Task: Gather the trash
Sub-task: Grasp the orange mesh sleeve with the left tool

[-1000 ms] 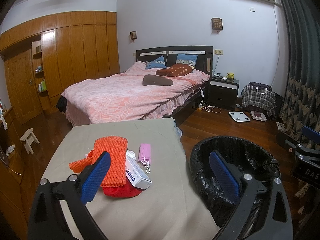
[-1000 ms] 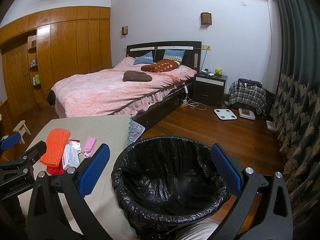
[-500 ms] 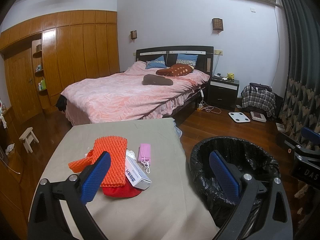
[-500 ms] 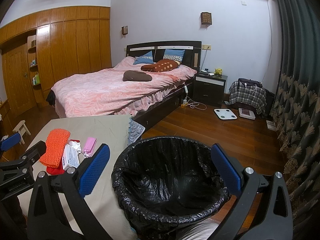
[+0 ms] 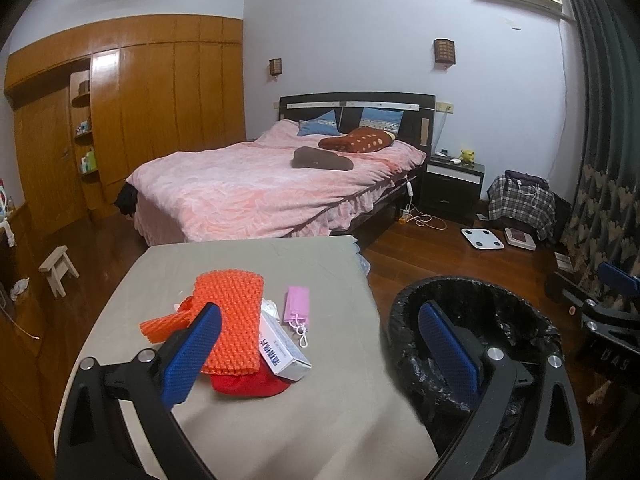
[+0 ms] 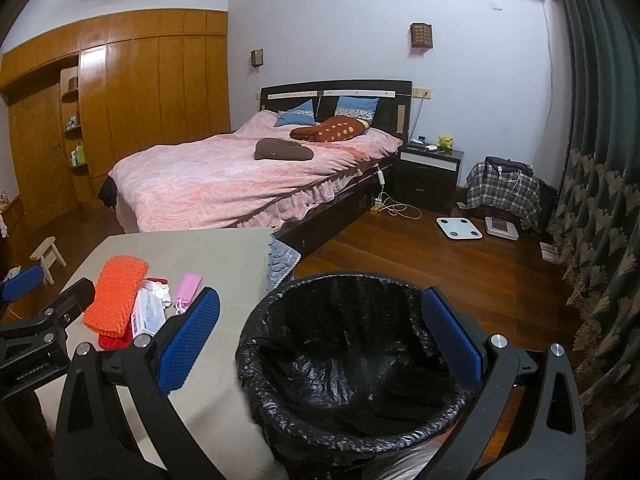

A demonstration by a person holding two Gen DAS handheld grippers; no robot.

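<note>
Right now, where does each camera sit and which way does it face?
Left wrist: on the left gripper, facing the table with the trash pile; its open blue fingers show, and the right gripper at the right edge.
Right wrist: on the right gripper, over the lined trash bin; its open fingers show, the left gripper at left.
Shared: orange mesh, pink pouch, bin, bed.

Heap of orange mesh point(image 5: 228, 320), white box point(image 5: 284, 354), pink pouch point(image 5: 297, 304) beside black-lined bin point(image 6: 344, 356).

Pink-covered bed point(image 5: 276, 188), wooden floor point(image 6: 460, 264)
</note>
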